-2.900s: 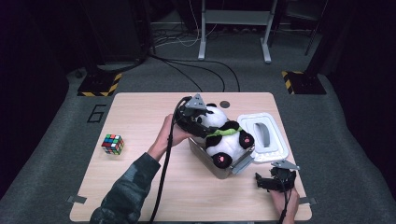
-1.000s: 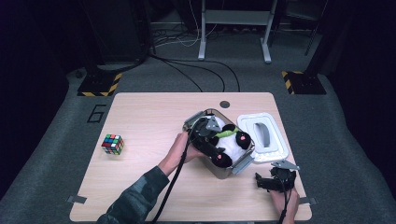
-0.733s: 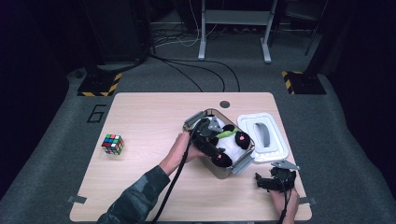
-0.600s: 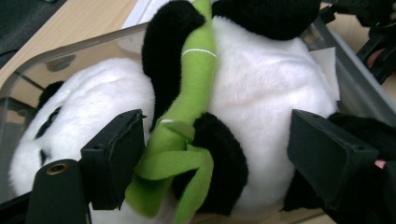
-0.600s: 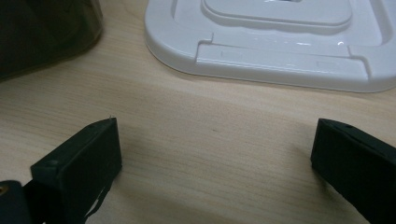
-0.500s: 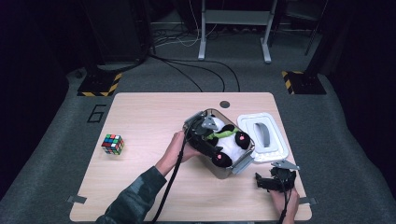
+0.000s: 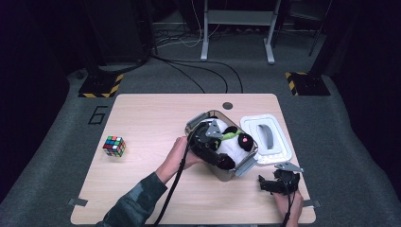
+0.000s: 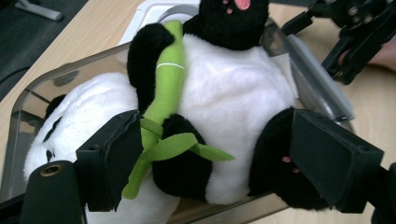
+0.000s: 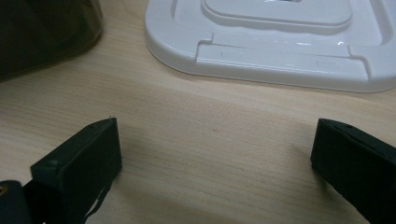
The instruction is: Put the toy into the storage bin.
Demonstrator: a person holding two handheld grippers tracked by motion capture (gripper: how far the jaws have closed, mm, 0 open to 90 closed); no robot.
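From the high view, my left gripper [image 7: 212, 142] is now down over the clear box [image 7: 243, 164], and the toy panda [image 7: 231, 144] sits inside it. A short while ago I was holding the panda up above the box, so the putting-in part looks nearly done. The white lid [image 7: 267, 142] lies flat just beside the box. My right gripper [image 7: 279, 182] rests on the table [image 7: 142, 118] near the lid. A color cube [image 7: 114, 145] sits well apart.

In the left gripper view, my two fingers [image 8: 112, 154] stand wide, one on each side of the panda's belly and green bamboo [image 8: 166, 98]. I cannot tell if they press on it.

In the right gripper view, my fingers [image 9: 88, 154] are wide with nothing between them. The lid's edge [image 9: 280, 60] lies just ahead, so I think closing the box comes next.
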